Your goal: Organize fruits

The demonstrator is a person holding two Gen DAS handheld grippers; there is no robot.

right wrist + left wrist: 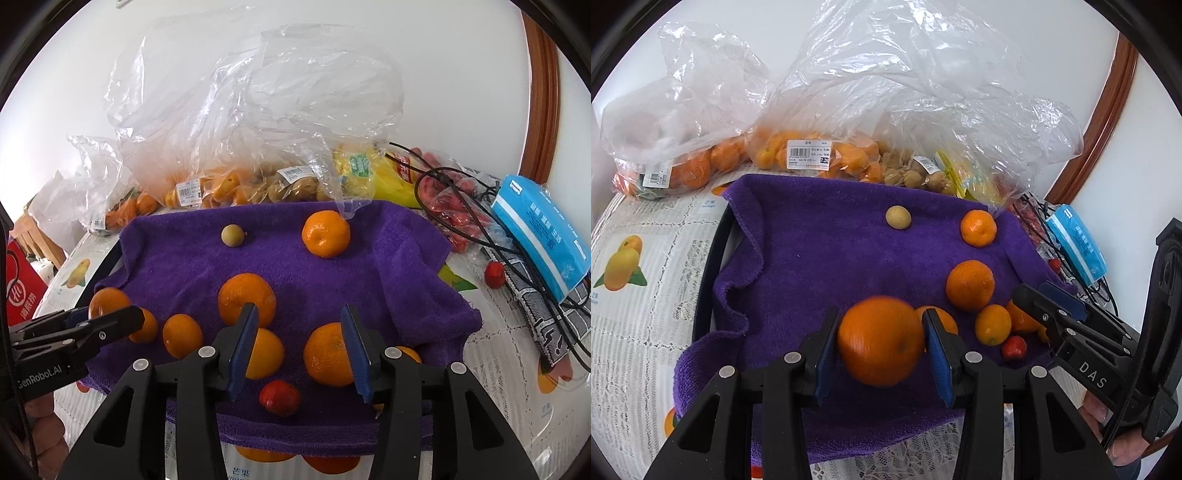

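A purple towel covers a tray and carries several oranges, a small yellow-green fruit and a small red fruit. My left gripper is shut on a big orange, held just above the towel's near side; it also shows at the left of the right wrist view. My right gripper is open and empty over the towel's near edge, with oranges behind its fingers. It shows at the right of the left wrist view.
Clear plastic bags of oranges and small brown fruits lie behind the towel against the wall. A blue tissue pack, black cables and bagged red fruits lie to the right. A fruit-print tablecloth covers the table.
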